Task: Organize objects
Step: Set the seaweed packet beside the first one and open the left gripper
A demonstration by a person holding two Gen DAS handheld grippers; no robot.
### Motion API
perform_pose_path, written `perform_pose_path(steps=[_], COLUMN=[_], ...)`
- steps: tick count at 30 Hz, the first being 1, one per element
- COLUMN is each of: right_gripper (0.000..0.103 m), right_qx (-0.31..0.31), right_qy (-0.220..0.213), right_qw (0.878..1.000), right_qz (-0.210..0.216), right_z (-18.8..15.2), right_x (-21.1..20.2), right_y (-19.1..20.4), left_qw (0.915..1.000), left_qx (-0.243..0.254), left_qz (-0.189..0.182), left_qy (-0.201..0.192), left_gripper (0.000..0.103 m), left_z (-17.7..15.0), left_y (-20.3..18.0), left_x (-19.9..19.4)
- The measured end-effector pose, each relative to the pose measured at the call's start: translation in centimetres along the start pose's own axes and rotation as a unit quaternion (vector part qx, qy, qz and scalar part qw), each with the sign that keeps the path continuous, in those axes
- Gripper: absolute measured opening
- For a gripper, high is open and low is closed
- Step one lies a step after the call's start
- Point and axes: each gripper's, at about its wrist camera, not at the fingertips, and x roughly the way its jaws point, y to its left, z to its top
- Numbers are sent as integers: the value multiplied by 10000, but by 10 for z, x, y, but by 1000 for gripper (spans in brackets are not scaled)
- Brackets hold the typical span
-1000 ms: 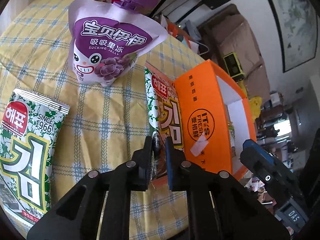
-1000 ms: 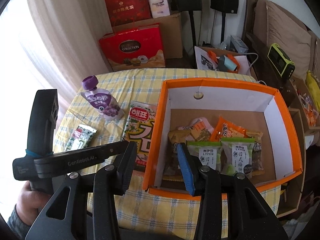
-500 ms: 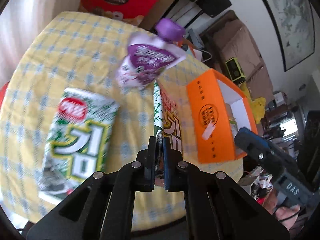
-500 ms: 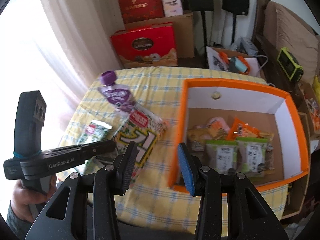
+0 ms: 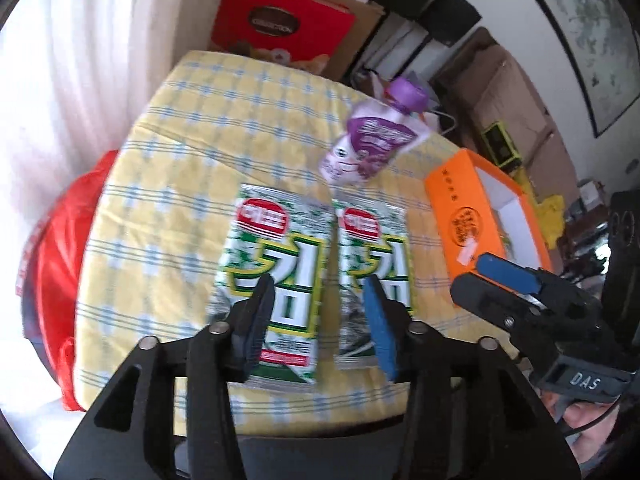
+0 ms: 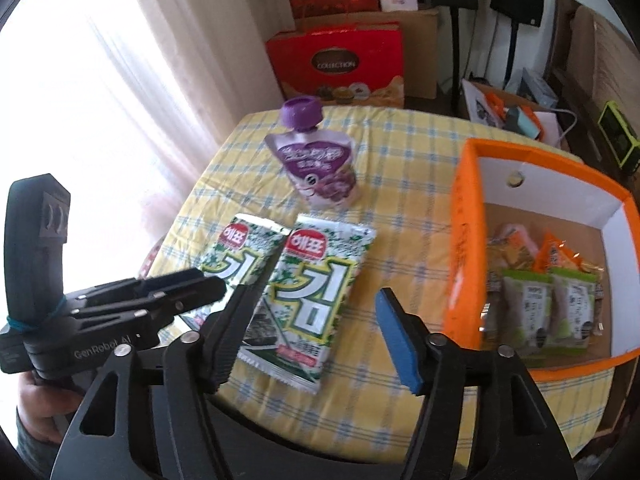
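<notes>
Two packets: flat green-and-white foil seaweed snack packets with a red oval logo and large yellow-edged Korean lettering, the left packet (image 5: 276, 276) and the right packet (image 5: 374, 268), lying side by side and nearly touching on the yellow-and-blue checked tablecloth (image 5: 192, 152).
Pouch: a purple-and-white spouted jelly pouch (image 6: 320, 168) with a purple screw cap stands just beyond the packets; its print is too blurred to read.
Box: an open orange cardboard box with white inner walls (image 6: 464, 248) sits right of the packets, apart from them; its outer side carries a round black stamp whose words I cannot make out.
Box contents: several small snack sachets (image 6: 548, 308), green-labelled and orange ones, lie on the box floor.
Readable writing: "COLLECTION" on the red gift box (image 6: 336, 66) beyond the table; "GenRobot AI" on one tool body; "DAS" on the other.
Left gripper (image 5: 320, 320): fingers spread wide, empty, above the near ends of both packets.
Right gripper (image 6: 316, 340): fingers spread wide, empty, above the right packet's near end.
</notes>
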Motion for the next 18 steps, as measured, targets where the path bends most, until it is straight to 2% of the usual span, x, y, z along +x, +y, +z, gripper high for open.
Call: perform_pose_path(steps=[2,10,13,18], right_gripper=[81,83,83,84], right_qx=[-2,23,47,144], right_qy=[34,336,453,584], right_qw=[10000,9994,9988,9980], right_qz=[-23,-107,-196,-211], right_z=[0,0,-1,-1], right_x=[6,44,57,74], right_y=[3,12,13,11], left_qw=[10000,9995,9991,9987], left_qx=[-27,-222,-298,-404], left_qz=[91,229,299,303], left_qy=[11,35,-6,-15], left_gripper=[54,59,67,69], left_z=[0,-1,1,5], left_y=[6,28,35,45], left_x=[1,3,1,-2])
